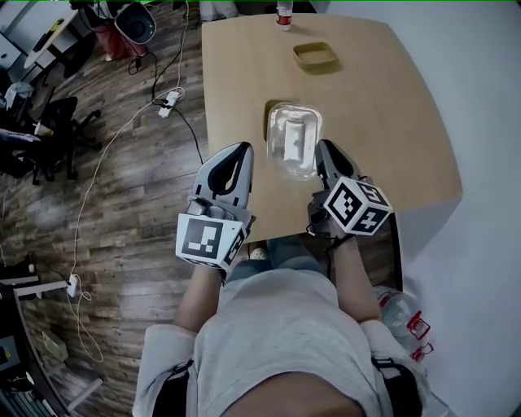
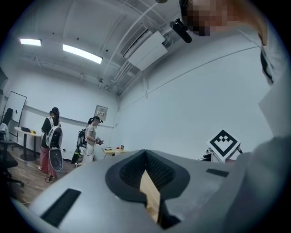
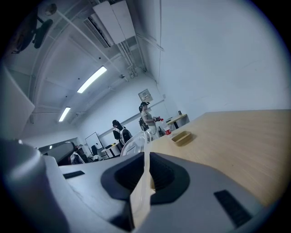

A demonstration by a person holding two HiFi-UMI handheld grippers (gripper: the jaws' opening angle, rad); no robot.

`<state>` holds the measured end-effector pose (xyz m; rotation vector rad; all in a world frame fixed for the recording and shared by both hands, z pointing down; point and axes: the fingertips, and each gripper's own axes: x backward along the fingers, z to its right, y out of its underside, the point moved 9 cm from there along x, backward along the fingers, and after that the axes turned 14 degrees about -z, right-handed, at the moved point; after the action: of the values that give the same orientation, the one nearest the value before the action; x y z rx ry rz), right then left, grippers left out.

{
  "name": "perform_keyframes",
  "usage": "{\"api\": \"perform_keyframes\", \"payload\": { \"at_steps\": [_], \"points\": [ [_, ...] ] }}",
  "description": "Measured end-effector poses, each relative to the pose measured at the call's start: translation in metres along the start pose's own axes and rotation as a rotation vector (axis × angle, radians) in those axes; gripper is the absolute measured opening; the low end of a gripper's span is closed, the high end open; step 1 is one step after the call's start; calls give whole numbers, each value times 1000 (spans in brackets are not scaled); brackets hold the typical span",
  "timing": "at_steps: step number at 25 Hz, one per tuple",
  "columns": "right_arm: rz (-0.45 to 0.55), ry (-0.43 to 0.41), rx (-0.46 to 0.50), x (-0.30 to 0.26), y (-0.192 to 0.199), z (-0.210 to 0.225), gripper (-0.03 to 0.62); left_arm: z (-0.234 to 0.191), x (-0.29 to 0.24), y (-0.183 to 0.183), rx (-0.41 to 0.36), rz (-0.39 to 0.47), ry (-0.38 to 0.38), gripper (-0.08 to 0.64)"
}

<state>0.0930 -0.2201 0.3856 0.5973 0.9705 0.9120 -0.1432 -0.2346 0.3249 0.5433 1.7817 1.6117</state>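
Left gripper [image 2: 146, 169] jaws meet, apparently empty; people [image 2: 51, 139] stand beyond.

Wooden table [image 1: 391, 122]: clear container [image 1: 294, 138], tan tray [image 1: 316, 55], bottle [image 1: 283, 16].

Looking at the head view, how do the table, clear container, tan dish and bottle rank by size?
table
clear container
tan dish
bottle
The bottle is cut off at the top edge, so its rank is unsure.
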Motion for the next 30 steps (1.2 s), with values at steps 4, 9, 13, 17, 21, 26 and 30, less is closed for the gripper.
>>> {"api": "perform_keyframes", "payload": {
  "at_steps": [4, 9, 13, 17, 21, 26, 30],
  "points": [
    [43, -9, 12, 25, 6, -14, 44, 9, 18, 3, -1, 12, 15, 14],
    [85, -19, 29, 48, 11, -20, 44, 22, 29, 7, -4, 21, 30, 14],
    [117, -17, 70, 64, 9, -28, 44, 29, 36, 3, -14, 35, 36, 14],
    [145, -29, 103, 79, 4, -33, 44, 37, 41, -4, -25, 54, 23, 14],
    [162, -42, 129, 95, 2, -32, 44, 50, 47, -9, -28, 63, 7, 14],
    [170, -56, 163, 121, 3, -32, 44, 72, 57, -11, -14, 72, -7, 14],
    [181, -68, 169, 147, 7, -23, 44, 98, 63, -9, -13, 69, -8, 15]
  ]
}}
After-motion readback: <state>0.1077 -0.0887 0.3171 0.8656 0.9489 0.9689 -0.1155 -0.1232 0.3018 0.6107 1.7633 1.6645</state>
